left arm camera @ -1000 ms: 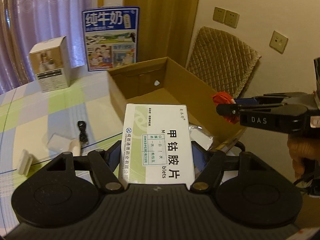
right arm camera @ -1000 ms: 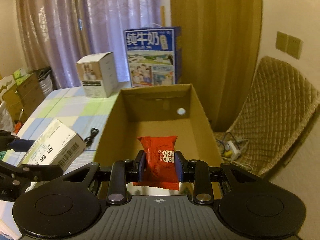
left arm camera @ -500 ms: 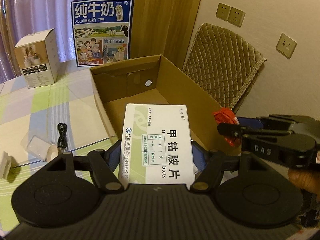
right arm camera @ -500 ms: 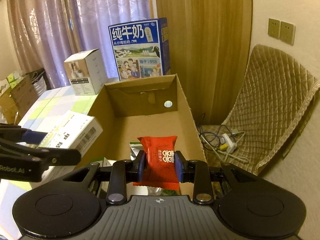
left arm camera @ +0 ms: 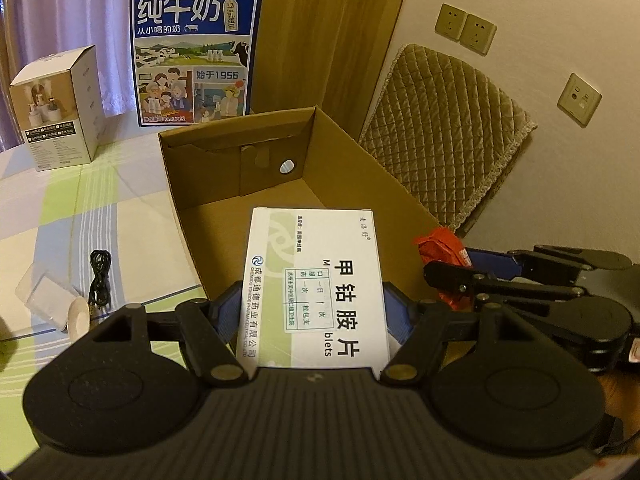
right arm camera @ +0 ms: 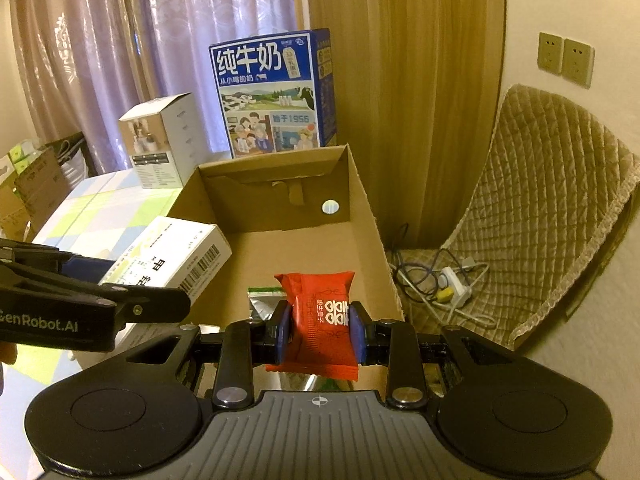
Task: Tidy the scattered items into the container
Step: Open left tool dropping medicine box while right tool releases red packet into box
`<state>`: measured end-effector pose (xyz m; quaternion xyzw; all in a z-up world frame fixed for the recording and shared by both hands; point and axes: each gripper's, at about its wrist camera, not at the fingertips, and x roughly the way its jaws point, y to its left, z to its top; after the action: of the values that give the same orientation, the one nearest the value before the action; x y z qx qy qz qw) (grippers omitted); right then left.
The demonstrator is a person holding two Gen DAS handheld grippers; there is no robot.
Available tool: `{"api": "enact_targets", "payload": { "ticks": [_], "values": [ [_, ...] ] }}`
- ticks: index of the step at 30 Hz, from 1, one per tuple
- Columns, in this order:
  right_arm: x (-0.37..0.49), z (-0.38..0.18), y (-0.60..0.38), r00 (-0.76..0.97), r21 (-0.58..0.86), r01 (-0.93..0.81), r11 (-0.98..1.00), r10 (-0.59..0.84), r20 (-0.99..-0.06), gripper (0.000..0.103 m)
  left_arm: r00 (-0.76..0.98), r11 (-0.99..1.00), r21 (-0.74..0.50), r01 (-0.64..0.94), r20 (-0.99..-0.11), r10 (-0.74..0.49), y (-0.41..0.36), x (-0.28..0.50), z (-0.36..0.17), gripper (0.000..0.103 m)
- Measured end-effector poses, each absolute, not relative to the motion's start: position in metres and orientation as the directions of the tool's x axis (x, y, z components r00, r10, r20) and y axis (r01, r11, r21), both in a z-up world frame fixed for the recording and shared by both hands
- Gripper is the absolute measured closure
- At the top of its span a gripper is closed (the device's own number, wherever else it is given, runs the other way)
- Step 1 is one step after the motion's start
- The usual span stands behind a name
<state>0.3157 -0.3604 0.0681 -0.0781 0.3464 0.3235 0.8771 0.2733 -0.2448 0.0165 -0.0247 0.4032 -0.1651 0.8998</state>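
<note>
Hovering over one cardboard box (right arm camera: 362, 216): two hand-held grippers, left (left arm camera: 316, 312) clamping one medicine carton (left arm camera: 316, 280) (white), right (right arm camera: 320, 330) pinching one red packet (right arm camera: 320, 320).

— What do we see of our left gripper (left arm camera: 316, 312)?
— A black ribbed body, two round black discs, blue pads (left arm camera: 230, 310), brass-coloured screws at the finger pivots. From the right camera its side reads "GenRobot.AI" in white.
— And our right gripper (right arm camera: 320, 330)?
— The same black build, blue pads (right arm camera: 283, 330), silver screws, a small white crosshair mark on its grey ribbed top.
</note>
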Motion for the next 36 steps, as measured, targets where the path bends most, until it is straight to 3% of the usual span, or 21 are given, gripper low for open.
{"api": "enact_targets", "payload": {
  "ticks": [36],
  "values": [
    [0.363, 0.059, -0.326, 0.546, 0.089, -0.626, 0.775, 0.517, -0.659, 0.075, 0.632, 0.942, -0.245, 0.229, -0.699, -0.335, -0.235, 0.347, 0.006, 0.033]
  ]
}}
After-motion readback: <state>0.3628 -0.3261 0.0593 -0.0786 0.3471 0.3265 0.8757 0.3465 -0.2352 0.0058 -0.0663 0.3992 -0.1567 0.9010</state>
